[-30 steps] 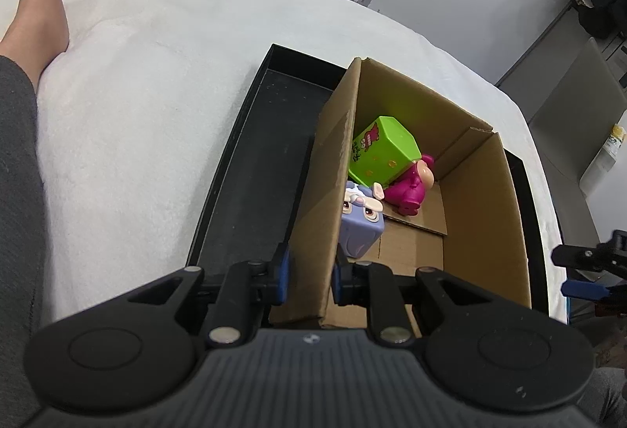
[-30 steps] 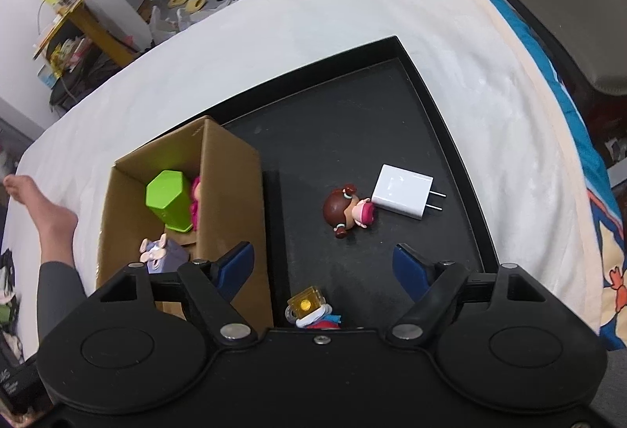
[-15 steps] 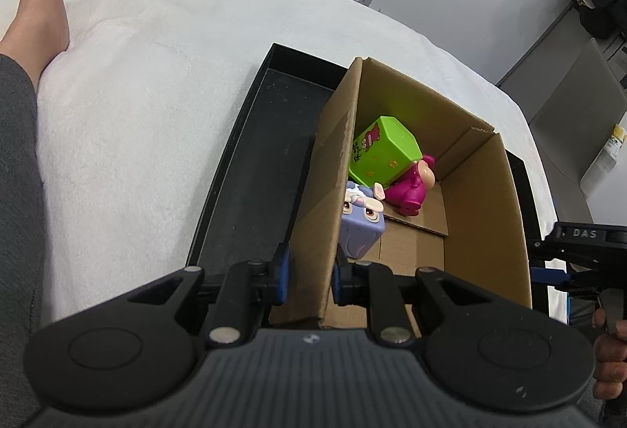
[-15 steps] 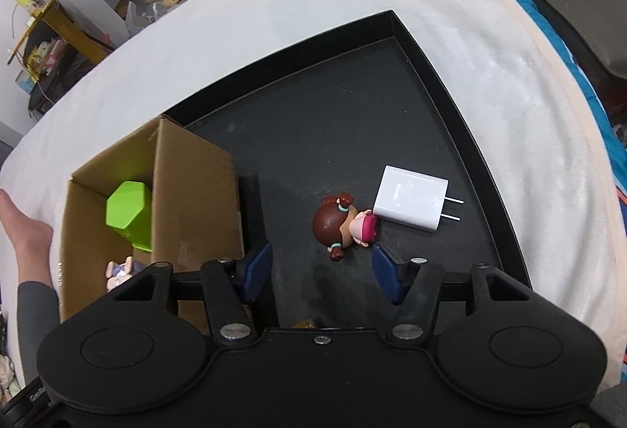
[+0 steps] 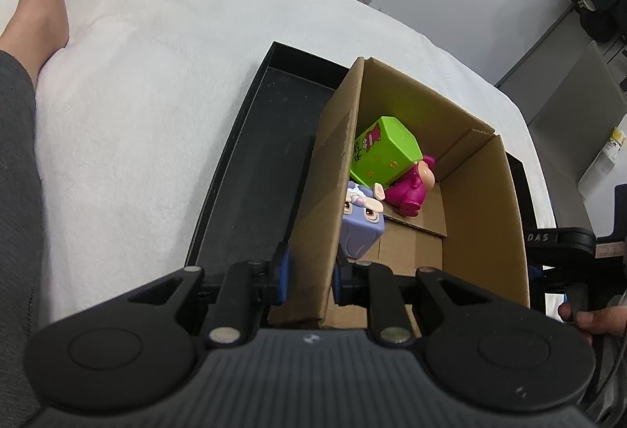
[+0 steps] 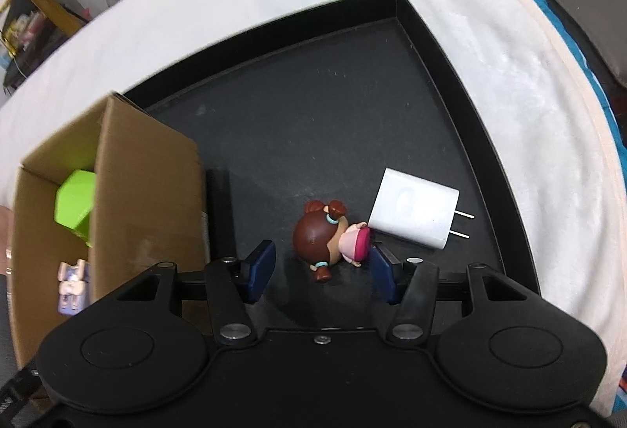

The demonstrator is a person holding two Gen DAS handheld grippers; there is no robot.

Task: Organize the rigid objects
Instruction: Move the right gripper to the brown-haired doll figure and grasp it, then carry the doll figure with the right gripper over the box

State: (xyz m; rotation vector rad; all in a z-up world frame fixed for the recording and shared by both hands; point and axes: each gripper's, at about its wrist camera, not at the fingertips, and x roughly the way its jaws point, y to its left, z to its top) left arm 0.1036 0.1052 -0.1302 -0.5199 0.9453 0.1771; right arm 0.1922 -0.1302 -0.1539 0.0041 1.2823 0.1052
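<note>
My left gripper (image 5: 309,277) is shut on the near left wall of the cardboard box (image 5: 325,193), which stands in a black tray (image 5: 250,169). Inside the box lie a green cube (image 5: 386,149), a magenta pig figure (image 5: 411,189) and a lilac block toy (image 5: 360,224). My right gripper (image 6: 321,271) is open low over the tray (image 6: 470,114), its jaws on either side of a brown-haired doll (image 6: 325,238) lying on its side. A white charger plug (image 6: 413,212) lies touching the doll's right. The box (image 6: 145,193) shows at left.
The tray lies on a white blanket (image 5: 137,75) over a bed. A person's bare leg and foot (image 5: 35,8) rest at the far left. The hand with the right gripper (image 5: 564,263) shows at the right edge of the left wrist view.
My right gripper has moved forward and down toward the doll, which now lies between its jaws; the jaws have narrowed. The yellow-topped toy near its base has passed out of view. My left gripper has not moved.
</note>
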